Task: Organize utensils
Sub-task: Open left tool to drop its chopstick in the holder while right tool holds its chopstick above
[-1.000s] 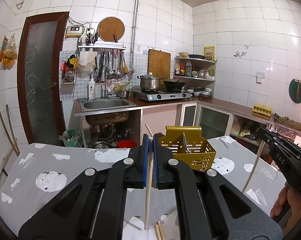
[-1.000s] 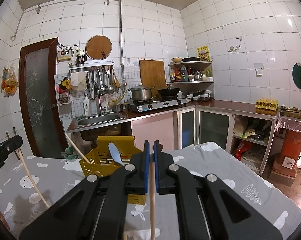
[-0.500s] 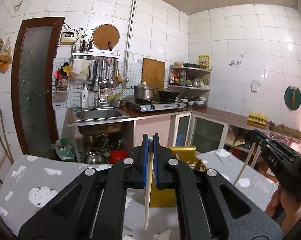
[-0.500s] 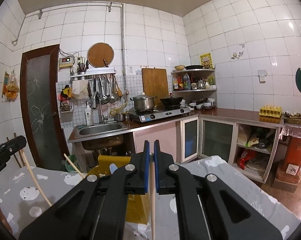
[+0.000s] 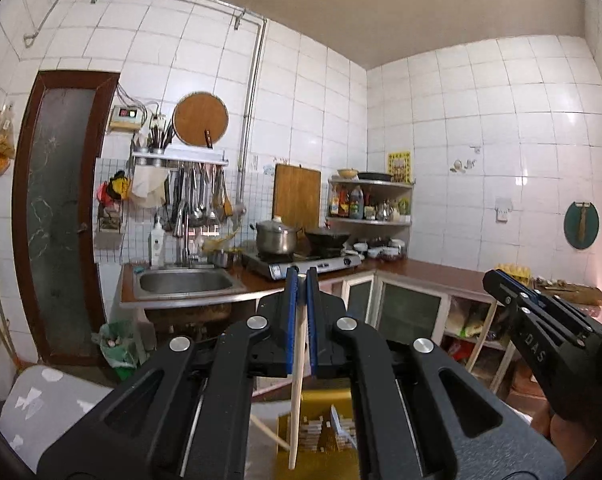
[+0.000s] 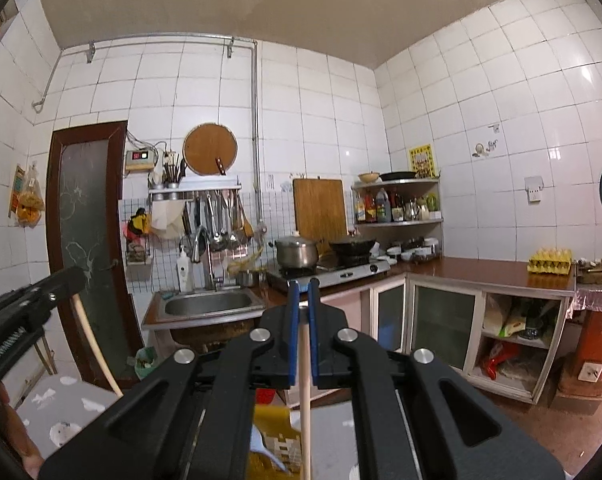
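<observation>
Below, the yellow utensil basket sits on the grey-clothed bench, so each chopstick is best lowered upright, tip first, into 1 compartment before release. Both tools point level across the kitchen: the left hand-held gripper is clenched on 1 wooden chopstick, the right hand-held gripper on another chopstick, both sticks hanging above the basket.

Left tool: black moulded linkage arms, round silver pivot screws, blue pads lining both fingers. Right tool: identical build. Seen from the side, the right tool's body carries white "DAS" lettering.
</observation>
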The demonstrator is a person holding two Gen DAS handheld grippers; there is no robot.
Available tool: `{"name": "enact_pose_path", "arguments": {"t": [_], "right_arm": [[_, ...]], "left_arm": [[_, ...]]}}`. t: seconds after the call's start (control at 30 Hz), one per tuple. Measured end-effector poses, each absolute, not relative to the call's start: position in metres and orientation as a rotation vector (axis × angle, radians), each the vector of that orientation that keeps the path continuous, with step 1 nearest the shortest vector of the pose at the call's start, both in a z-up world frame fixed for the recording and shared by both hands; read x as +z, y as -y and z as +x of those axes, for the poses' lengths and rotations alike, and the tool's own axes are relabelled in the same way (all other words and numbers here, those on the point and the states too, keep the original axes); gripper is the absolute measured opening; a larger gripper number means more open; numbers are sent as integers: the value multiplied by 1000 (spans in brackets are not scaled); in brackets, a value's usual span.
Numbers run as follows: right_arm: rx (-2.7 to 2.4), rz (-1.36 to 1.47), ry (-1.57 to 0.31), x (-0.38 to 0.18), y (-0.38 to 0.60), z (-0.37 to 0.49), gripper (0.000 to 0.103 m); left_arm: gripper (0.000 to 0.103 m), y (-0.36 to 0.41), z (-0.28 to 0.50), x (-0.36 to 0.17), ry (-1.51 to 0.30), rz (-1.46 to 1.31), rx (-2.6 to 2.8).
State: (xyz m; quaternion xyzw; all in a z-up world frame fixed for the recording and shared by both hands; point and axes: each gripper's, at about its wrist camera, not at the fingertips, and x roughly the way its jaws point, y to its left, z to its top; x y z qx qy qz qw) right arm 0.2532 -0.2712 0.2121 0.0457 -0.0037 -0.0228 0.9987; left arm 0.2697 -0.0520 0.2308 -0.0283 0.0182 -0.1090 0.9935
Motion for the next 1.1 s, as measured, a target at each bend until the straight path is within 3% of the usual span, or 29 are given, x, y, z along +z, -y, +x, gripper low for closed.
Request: {"name": "enact_pose_path", "arguments": {"t": [0.33,0.9,0.93,1.0,1.03,1.07,1.1], "right_arm": [[-43,122,-1,202,265,297,4],[-53,104,-163,105,273,354,5],[-53,101,-176,102,275,356,5],[-51,86,-217,99,275,361,6],[-50,76,-242,98,276,363,7],[-49,73,-249,97,277,363,15],[-56,69,-249,97,279,361,40]], "left_arm": [[3,65,326,205,-53,-75,-218],[4,61,387,111,-226,-70,-188],[9,60,388,110,-237,-71,-189],[29,57,390,110,-258,-67,-194],[47,57,387,110,-257,-64,-190],[58,55,385,112,-253,-56,-184],[60,54,382,115,-252,-45,-181]]}}
